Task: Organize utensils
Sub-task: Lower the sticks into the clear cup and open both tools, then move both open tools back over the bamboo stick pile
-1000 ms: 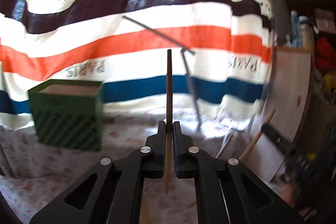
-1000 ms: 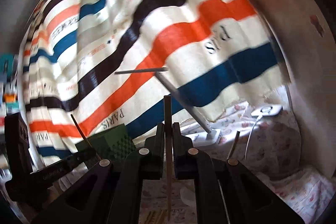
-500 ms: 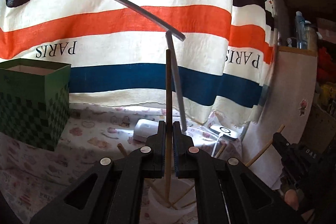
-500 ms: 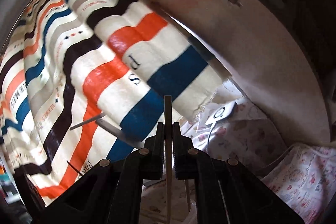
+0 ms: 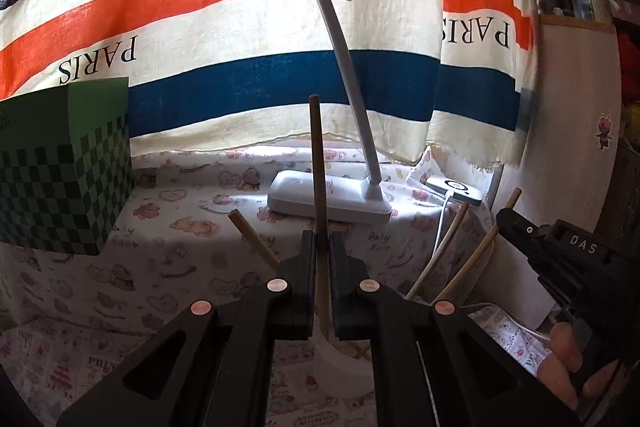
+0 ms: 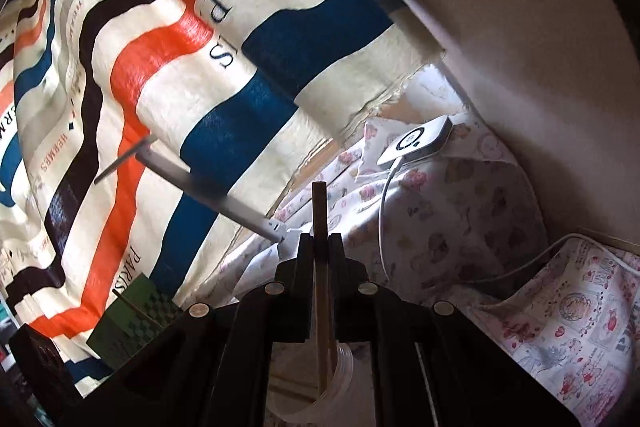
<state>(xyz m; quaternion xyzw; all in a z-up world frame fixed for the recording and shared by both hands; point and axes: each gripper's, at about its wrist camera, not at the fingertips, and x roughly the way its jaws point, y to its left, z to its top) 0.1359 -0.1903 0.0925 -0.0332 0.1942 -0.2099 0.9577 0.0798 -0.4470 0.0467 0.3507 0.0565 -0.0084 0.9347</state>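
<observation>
The left gripper (image 5: 322, 247) has its jaws pinched on a brown chopstick (image 5: 317, 163) that stands near upright, its lower end reaching down into a white cup (image 5: 340, 359) just below the jaws. More chopsticks (image 5: 448, 255) lean out of that cup to the right, and one stub (image 5: 252, 237) leans left. The right gripper (image 6: 320, 247) likewise clamps a chopstick (image 6: 319, 207), its lower part dipping inside the rim of the same kind of white cup (image 6: 340, 367). In the left view the right gripper's black body (image 5: 560, 255) carries the letters "DAS", with fingers of a hand (image 5: 568, 355) under it.

The striped cloth (image 5: 240, 27) hanging behind reads "PARIS", mirrored or upside down, and "HERMES" shows along its narrower bands in the right view. The table is covered in a pale cloth (image 5: 180, 227) printed with pink cartoon figures. On it stand a white desk lamp (image 5: 332, 199), a white charger (image 5: 454, 187) with a cable, and a green checkered box (image 5: 68, 179) at left; its contents cannot be seen
</observation>
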